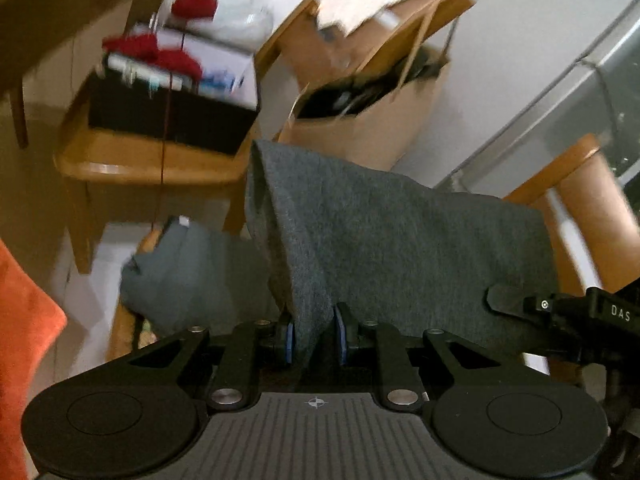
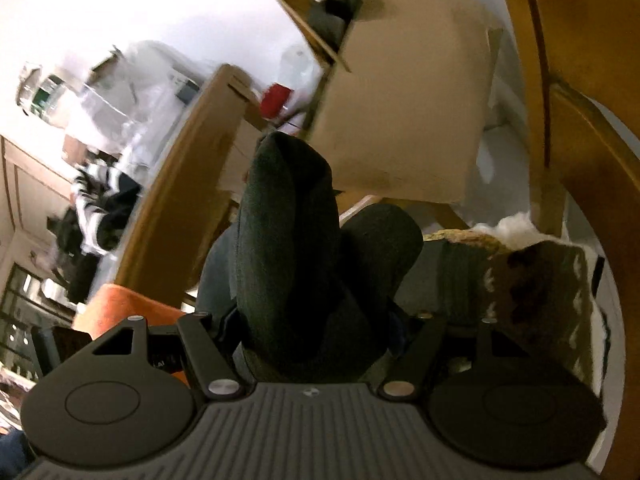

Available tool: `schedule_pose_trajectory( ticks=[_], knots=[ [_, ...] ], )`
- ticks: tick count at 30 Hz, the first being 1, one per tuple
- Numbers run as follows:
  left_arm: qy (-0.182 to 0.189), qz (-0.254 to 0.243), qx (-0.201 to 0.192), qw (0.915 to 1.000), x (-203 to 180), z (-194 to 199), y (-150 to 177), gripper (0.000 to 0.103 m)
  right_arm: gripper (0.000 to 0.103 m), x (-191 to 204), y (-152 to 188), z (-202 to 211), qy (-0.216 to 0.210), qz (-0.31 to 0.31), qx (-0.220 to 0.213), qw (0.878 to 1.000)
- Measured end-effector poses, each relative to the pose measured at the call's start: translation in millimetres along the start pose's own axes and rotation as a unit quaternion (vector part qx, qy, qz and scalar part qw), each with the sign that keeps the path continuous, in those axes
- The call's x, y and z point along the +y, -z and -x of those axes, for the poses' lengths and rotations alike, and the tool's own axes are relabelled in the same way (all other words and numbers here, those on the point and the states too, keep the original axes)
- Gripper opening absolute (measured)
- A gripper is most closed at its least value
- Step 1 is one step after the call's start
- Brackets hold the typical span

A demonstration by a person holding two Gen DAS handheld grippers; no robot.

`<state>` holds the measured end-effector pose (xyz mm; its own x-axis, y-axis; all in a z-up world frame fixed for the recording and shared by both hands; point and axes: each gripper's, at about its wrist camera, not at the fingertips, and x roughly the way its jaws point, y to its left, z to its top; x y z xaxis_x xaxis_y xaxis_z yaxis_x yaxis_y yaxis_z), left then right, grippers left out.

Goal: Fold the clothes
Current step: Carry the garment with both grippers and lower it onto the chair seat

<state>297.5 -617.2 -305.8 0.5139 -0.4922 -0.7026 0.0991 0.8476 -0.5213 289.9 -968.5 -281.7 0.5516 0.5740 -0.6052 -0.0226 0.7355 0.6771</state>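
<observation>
**A:** What do the two wrist views show?

**B:** In the left wrist view, the left gripper point(image 1: 314, 336) has its fingers point(image 1: 289, 338) pressed nearly together, clamped on a pinch of a grey garment point(image 1: 392, 240). The cloth rises from between the blue pads and spreads ahead of the fingers, draping away to the right. In the right wrist view, the right gripper point(image 2: 316, 332) has its fingers set wide, closed around a thick, dark, rolled bunch of cloth point(image 2: 288, 248) that fills the gap and stands up beyond them; it looks like the same garment, though I can't be sure.

**A:** So where is the garment?

**B:** Held up in the air between the two grippers, not lying on any surface. Beyond the left fingers are a wooden chair point(image 1: 152, 168) carrying a black box point(image 1: 172, 116), and a cardboard box point(image 1: 368, 128). Orange fabric point(image 1: 24, 320) sits at the far left edge.

**A:** How far along is the folding?

**B:** Early, I'd judge. The garment is bunched and hanging, with no neat fold visible. It has yet to be spread out, folded and set down.

**A:** Any writing to read?

**B:** Only the letters "DAS" on a black gripper part point(image 1: 620, 314) to the right of the left fingers. Labels on the boxes are too blurred to read.
</observation>
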Motion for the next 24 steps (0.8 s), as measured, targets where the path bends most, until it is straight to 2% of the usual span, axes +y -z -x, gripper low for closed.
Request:
schedule_pose_trajectory(
  ticks=[3,7,12,15,19,24],
  knots=[
    [-0.009,0.011,0.035,0.9993,13,-28,17,0.023,0.074,-27,5,-23,0.016,-0.008,0.019,1.000],
    [-0.022,0.021,0.074,0.9968,26,-50,44,0.024,0.074,-60,28,-46,0.039,-0.028,0.053,0.997],
    [-0.026,0.026,0.074,0.9966,24,-53,48,0.027,0.078,-88,45,-57,0.065,-0.055,0.067,0.994],
    [-0.038,0.011,0.078,0.9962,15,-54,46,0.027,0.080,-80,46,-56,0.091,-0.049,0.072,0.992],
    [-0.050,0.012,0.082,0.9953,11,-55,47,0.027,0.081,-47,44,-53,0.157,0.006,0.078,0.984],
    [-0.066,0.001,0.081,0.9945,2,-55,50,0.027,0.081,-4,35,-31,0.266,0.102,0.036,0.958]
  ],
)
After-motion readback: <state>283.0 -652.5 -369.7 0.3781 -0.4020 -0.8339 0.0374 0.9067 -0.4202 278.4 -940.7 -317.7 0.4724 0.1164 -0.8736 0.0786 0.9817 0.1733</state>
